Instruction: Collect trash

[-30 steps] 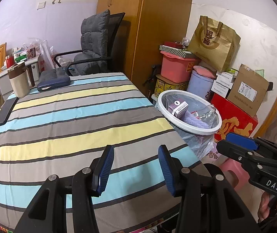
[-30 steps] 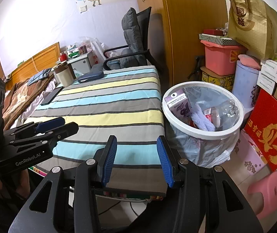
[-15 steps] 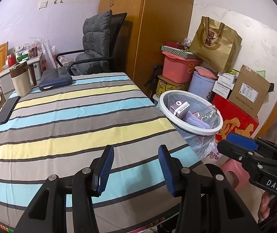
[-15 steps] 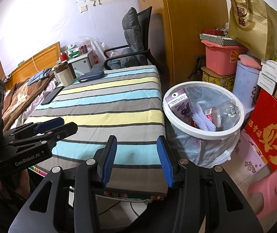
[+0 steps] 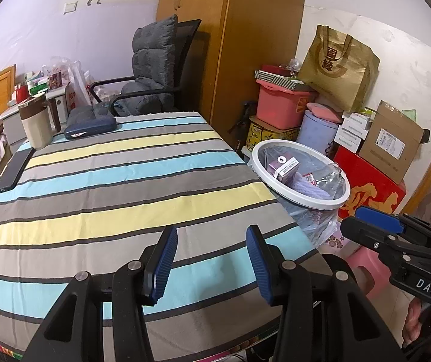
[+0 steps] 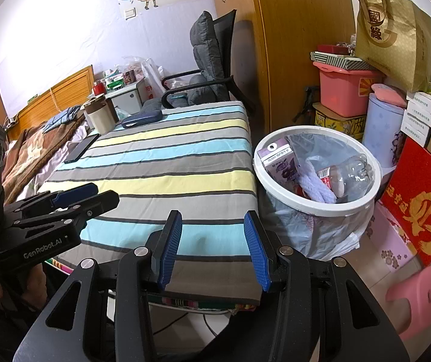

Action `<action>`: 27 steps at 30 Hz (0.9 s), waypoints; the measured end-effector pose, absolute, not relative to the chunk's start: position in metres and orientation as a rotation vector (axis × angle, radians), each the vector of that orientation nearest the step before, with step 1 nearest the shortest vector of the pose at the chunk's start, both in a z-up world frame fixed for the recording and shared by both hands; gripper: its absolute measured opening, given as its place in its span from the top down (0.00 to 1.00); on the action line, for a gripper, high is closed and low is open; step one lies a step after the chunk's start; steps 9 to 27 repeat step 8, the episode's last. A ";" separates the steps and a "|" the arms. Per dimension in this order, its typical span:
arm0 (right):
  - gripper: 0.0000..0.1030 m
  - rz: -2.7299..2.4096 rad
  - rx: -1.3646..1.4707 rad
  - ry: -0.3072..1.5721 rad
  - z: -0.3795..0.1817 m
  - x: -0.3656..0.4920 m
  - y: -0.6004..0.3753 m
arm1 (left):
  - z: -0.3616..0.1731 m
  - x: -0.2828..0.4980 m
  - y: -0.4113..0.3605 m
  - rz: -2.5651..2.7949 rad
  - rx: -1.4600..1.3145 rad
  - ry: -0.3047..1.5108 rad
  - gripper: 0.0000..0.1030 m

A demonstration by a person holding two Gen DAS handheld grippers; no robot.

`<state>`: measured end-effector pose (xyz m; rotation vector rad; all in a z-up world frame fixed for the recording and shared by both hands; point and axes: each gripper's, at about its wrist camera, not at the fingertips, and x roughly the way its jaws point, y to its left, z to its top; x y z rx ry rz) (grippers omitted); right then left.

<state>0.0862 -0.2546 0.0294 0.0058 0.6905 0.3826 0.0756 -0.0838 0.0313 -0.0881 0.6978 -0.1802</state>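
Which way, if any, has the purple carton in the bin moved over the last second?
No. The purple carton leans at the same spot against the white bin rim, on the table side, as before.

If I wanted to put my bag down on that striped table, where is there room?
Most of the striped table is bare, from the near edge up past the middle. The far end is taken: a mug, a dark blue case and a phone on the left edge. Beside the bin, the floor is crowded with boxes.

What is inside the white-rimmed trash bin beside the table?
The trash bin holds a purple carton, a clear plastic bottle and a pale lilac knitted item. Whatever lies beneath them is covered.
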 end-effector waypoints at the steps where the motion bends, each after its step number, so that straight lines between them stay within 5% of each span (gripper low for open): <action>1: 0.56 0.383 0.006 0.690 0.029 0.086 -0.255 | 0.031 0.076 -0.083 -0.180 -0.091 0.698 0.54; 27: 0.56 0.383 0.007 0.691 0.029 0.085 -0.253 | 0.031 0.074 -0.085 -0.168 -0.084 0.696 0.54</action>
